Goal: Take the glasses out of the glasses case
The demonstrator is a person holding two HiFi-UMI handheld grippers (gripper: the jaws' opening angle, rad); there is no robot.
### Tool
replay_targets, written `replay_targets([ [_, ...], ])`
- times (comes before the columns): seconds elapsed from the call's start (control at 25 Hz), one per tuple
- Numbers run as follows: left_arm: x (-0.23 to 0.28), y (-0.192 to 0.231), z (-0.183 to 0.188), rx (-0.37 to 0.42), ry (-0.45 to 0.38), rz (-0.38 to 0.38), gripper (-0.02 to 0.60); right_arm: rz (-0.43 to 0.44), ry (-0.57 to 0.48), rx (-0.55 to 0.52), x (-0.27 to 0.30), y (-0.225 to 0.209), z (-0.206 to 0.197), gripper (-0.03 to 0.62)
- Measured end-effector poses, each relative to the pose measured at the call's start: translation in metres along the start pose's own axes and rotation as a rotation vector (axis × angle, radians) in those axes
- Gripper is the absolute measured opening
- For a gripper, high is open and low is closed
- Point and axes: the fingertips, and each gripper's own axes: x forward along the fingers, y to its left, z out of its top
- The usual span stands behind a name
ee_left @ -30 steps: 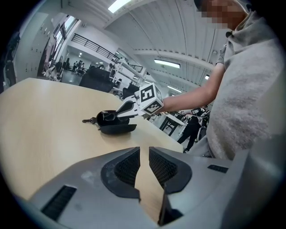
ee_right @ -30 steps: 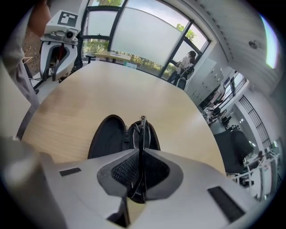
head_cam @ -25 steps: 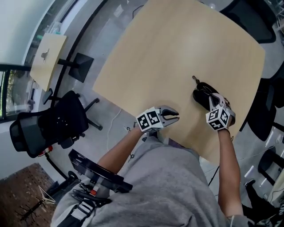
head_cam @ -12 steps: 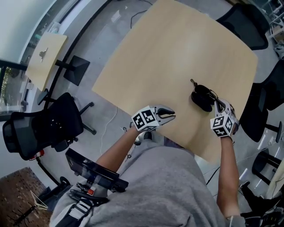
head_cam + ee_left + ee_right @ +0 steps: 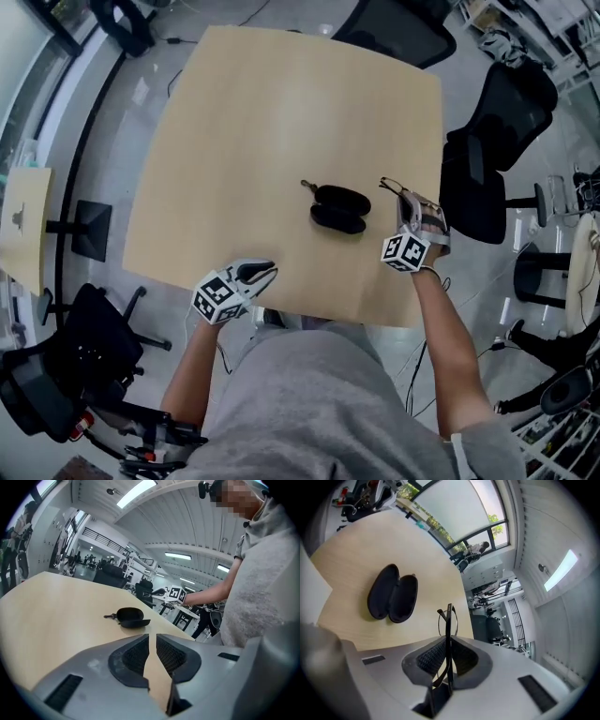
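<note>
A black glasses case (image 5: 338, 208) lies open on the wooden table (image 5: 262, 122), its two halves spread side by side (image 5: 392, 599); it also shows small in the left gripper view (image 5: 131, 617). My right gripper (image 5: 403, 204) is to the right of the case, shut on a pair of thin dark-framed glasses (image 5: 447, 620) that stick up between its pads, clear of the case. My left gripper (image 5: 262, 272) rests near the table's front edge, left of the case, jaws nearly closed with nothing between them (image 5: 152, 656).
Black office chairs (image 5: 487, 141) stand right of the table and another (image 5: 398, 33) behind it. A chair (image 5: 84, 347) is at lower left on the grey floor. The right table edge is close beside my right gripper.
The right gripper has lifted the glasses out of the case and drawn them to the right. The case now lies open and empty. The head view has swung, shifting the table.
</note>
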Motion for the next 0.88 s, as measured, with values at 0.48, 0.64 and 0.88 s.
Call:
replay_targets([
  [0.48, 0.015, 0.017, -0.005, -0.047, 0.084, 0.023, 0.046, 0.163, 0.176, -0.137, 0.079, 0.075, -0.092, 0.035],
  [0.64, 0.022, 0.019, -0.003, -0.052, 0.08, 0.017, 0.046, 0.188, 0.12, -0.189, 0.063, 0.105, -0.082, 0.062],
  [0.88, 0.022, 0.014, -0.001, -0.038, 0.072, 0.001, 0.046, 0.244, 0.077, -0.127, 0.031, 0.141, -0.073, 0.095],
])
